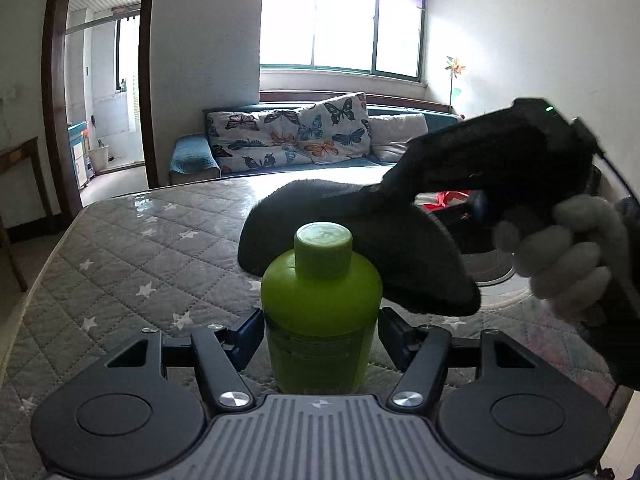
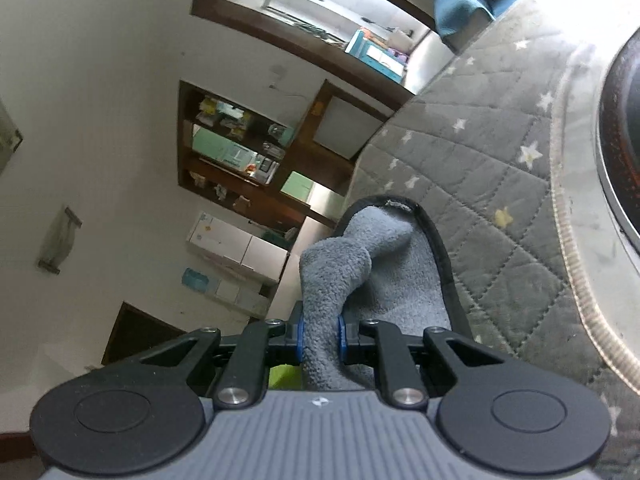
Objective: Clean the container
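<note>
A squat lime-green plastic bottle with a matching green screw cap (image 1: pixel 320 308) is held upright between the blue-padded fingers of the left gripper (image 1: pixel 319 340), whose jaws are closed against the bottle's sides. The bottle stands over a grey quilted cover printed with white stars (image 1: pixel 132 248), which is spread across the flat surface below; whether its base touches the cover cannot be told, as it is hidden by the gripper body.

A grey fleecy cloth with a dark bound edge (image 2: pixel 360 276) is pinched in the right gripper (image 2: pixel 320 334), whose jaws are drawn nearly together on a bunched fold of the fabric. In the left wrist view the same cloth (image 1: pixel 360 248) is seen as a dark drooping shape hanging just behind and to the right of the bottle's cap, near it, though contact cannot be made out. The right gripper (image 1: pixel 376 190) is carried there by a hand in a pale knitted glove (image 1: pixel 560 256).

A round dark vessel with a metal rim (image 2: pixel 616 128) is set on the quilted cover at the right edge of the right wrist view. A sofa with butterfly-patterned cushions (image 1: pixel 288 136) is placed beyond the surface, under a bright window (image 1: pixel 340 20).
</note>
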`<state>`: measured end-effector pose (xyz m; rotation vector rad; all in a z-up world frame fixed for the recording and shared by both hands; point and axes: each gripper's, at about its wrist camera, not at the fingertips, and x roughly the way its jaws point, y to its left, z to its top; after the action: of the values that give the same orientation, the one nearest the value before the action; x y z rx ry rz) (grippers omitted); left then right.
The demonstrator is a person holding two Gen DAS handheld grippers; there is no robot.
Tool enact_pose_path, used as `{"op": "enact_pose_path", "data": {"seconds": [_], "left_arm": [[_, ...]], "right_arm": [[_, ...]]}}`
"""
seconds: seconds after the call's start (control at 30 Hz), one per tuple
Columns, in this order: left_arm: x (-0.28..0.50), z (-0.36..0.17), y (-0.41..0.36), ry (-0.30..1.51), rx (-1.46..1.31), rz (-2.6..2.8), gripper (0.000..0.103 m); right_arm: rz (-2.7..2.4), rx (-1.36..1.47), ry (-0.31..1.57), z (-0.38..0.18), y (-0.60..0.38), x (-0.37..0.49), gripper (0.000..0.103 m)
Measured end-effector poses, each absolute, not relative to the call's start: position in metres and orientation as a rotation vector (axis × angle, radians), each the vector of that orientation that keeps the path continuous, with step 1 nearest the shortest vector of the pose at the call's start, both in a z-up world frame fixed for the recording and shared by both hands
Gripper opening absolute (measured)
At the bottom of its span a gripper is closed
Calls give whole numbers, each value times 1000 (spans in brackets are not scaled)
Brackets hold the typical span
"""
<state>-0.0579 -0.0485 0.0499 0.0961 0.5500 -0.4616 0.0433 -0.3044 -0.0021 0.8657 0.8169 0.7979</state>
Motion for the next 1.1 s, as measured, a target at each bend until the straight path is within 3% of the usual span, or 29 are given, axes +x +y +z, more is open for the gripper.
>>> {"op": "enact_pose_path", "data": {"seconds": [0.5,0.8,1.1], "left_arm": [[-61,51,-38,563,78,-441,69],[-67,52,-48,573,53,-385,69],[-63,51,-53,563,75,-379,67]], "right_arm": [[695,811,952,-54,-306,40,14],[706,745,946,-42,-305,12,14],[801,766,818,4,-309,10,14]]}}
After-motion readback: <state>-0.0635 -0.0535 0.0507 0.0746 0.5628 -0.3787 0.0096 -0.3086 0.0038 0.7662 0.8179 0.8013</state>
